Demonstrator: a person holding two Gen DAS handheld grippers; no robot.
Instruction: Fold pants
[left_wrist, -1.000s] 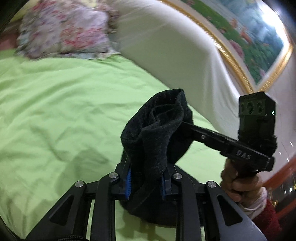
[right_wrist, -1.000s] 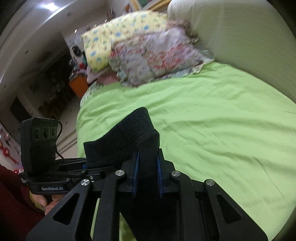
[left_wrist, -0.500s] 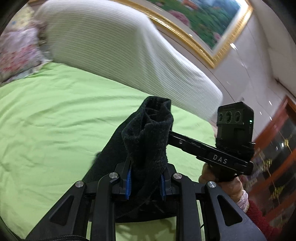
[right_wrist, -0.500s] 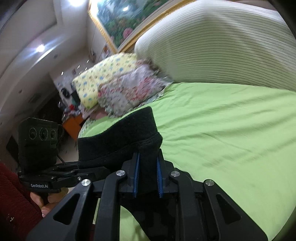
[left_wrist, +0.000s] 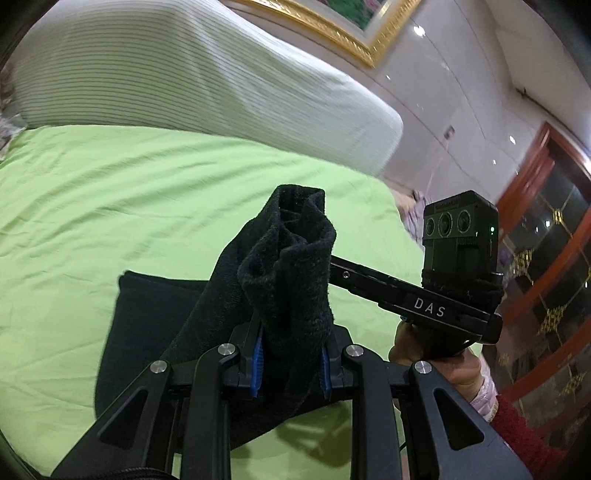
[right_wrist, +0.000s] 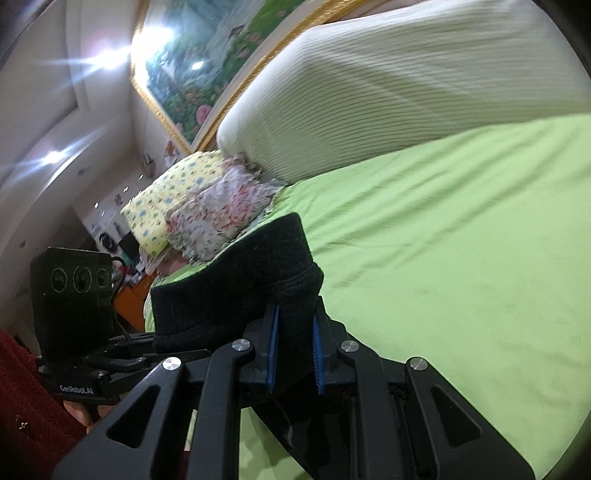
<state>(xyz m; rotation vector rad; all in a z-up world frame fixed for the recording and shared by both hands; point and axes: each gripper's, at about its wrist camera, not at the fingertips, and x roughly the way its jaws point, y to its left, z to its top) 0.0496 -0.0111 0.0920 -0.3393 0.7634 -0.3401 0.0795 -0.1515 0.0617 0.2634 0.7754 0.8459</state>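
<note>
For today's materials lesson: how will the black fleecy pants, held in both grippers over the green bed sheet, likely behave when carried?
The black fleecy pants probably hang floppy: they bunch above the left gripper and drape down to the green bed sheet. Their fuzzy nap likely resists slipping in the right gripper.

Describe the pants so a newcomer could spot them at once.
Start from the green bedsheet below the white ribbed bolster. The black pants rise from it, one bunched edge pinched in the left gripper and another in the right gripper. They are the only dark fabric here; the pillows nearby are pale and floral.
</note>
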